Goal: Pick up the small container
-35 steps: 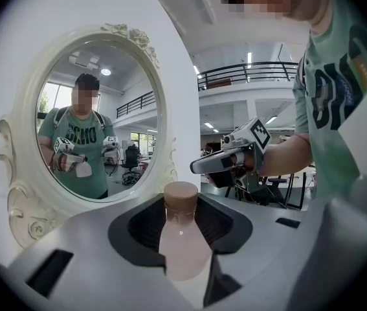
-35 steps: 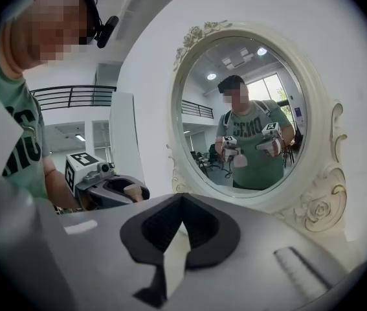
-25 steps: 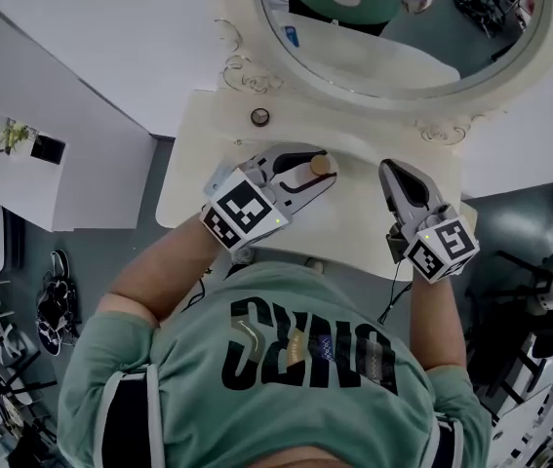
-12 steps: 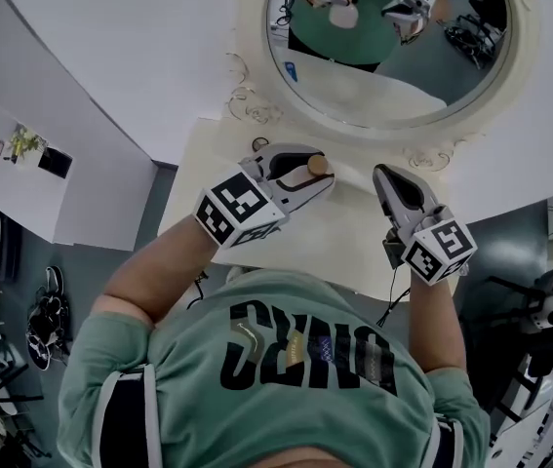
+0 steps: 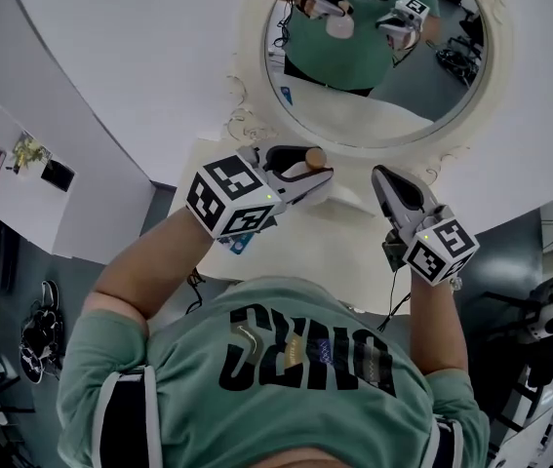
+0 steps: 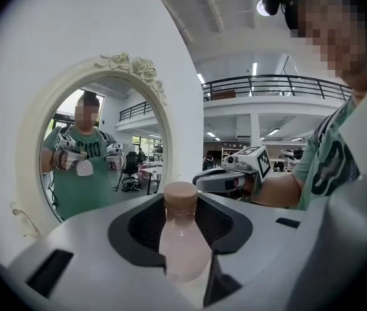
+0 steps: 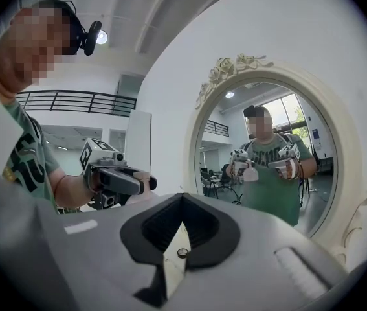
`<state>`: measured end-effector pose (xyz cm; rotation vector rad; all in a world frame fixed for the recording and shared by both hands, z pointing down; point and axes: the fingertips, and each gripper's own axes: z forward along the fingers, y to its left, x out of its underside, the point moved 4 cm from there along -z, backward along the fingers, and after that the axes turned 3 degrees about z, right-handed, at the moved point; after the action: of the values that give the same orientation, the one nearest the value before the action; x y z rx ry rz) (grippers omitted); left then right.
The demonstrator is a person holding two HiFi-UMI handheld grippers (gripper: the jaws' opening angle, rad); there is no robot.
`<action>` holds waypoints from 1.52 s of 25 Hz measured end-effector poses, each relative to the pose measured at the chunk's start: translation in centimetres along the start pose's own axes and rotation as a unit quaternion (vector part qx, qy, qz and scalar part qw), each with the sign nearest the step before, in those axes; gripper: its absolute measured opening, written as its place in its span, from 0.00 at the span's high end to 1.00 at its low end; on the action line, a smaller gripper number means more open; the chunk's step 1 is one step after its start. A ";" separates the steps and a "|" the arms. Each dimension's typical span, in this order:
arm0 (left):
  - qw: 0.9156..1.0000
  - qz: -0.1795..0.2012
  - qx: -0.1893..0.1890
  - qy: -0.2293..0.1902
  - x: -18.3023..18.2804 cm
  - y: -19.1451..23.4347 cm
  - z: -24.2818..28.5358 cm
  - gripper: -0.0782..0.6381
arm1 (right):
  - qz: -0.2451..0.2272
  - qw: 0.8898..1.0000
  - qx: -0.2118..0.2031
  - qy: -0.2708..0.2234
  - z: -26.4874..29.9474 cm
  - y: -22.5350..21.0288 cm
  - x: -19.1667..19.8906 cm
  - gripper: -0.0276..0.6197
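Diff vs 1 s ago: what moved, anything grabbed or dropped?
Both claws have gone up from the table towards the mirror. The left claw carries the small container up with it. Nothing was newly grabbed or let go. Unchanged: the left claw's grip on the container, and the right claw, which is closed with nothing between its jaws.

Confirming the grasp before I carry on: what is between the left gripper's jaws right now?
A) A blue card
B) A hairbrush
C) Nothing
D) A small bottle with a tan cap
D: the left gripper view shows the small bottle, tan cap up, standing between the jaws of the left gripper, which press on its sides.
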<state>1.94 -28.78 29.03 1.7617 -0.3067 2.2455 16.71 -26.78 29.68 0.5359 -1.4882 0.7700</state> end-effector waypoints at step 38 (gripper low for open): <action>1.000 0.017 0.010 -0.012 -12.3 1.1 -2.2 0.69 | -0.039 0.998 0.001 -0.043 -0.6 0.7 -10.4 0.95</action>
<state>2.30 -30.13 16.54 1.8088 -0.3234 2.2594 17.40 -27.10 19.31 0.6323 -1.5359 0.6943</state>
